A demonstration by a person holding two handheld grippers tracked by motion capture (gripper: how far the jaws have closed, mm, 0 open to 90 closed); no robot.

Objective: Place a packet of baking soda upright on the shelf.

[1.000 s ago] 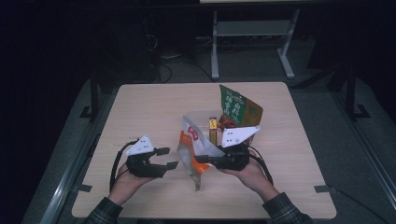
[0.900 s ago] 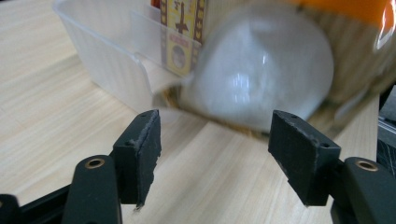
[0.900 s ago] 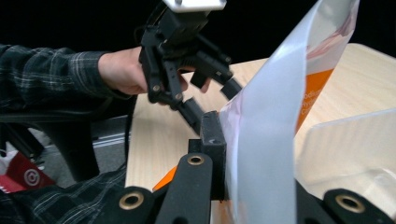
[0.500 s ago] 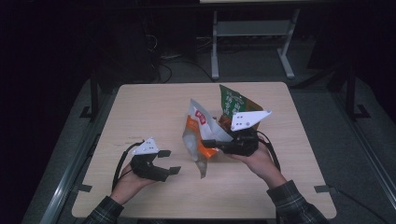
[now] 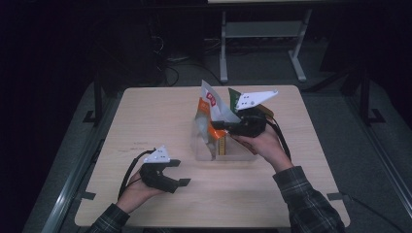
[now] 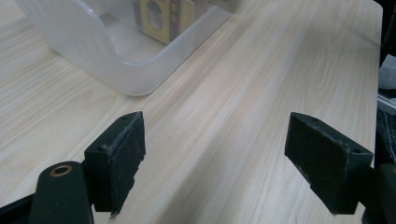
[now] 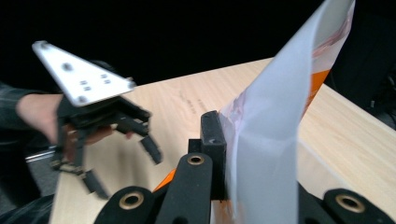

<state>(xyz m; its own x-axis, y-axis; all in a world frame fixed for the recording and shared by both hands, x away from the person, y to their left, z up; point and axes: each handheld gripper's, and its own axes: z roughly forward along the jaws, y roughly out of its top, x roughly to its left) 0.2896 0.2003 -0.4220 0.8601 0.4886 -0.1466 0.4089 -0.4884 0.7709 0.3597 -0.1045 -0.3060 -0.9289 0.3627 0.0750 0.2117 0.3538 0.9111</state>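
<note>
Table [image 5: 160,121]: light wood top, carries everything in hand.

Clear plastic bin [image 5: 238,153]: sits right of the table's centre, closer to the near edge than to the far one. In the left gripper view its rounded corner [image 6: 126,70] is ahead of the jaws, with a yellow printed box [image 6: 163,16] inside.

Orange-and-white snack bag [image 5: 210,109]: lifted above the far left part of the bin, standing tall, its lower end hanging into the bin opening. A green packet [image 5: 234,97] shows just behind it, toward the far edge.

Right gripper [image 5: 224,126]: over the bin, jaws clamped tight on the snack bag's right side. In the right gripper view the bag's white sheet [image 7: 280,135] rises from between the closed jaws.

Left gripper [image 5: 179,172]: near the front edge, left of the bin and well apart from it, low over the wood. Jaws stand wide and have just been opening; nothing between them, bare tabletop visible between the pads [image 6: 126,158] in the left gripper view.
</note>
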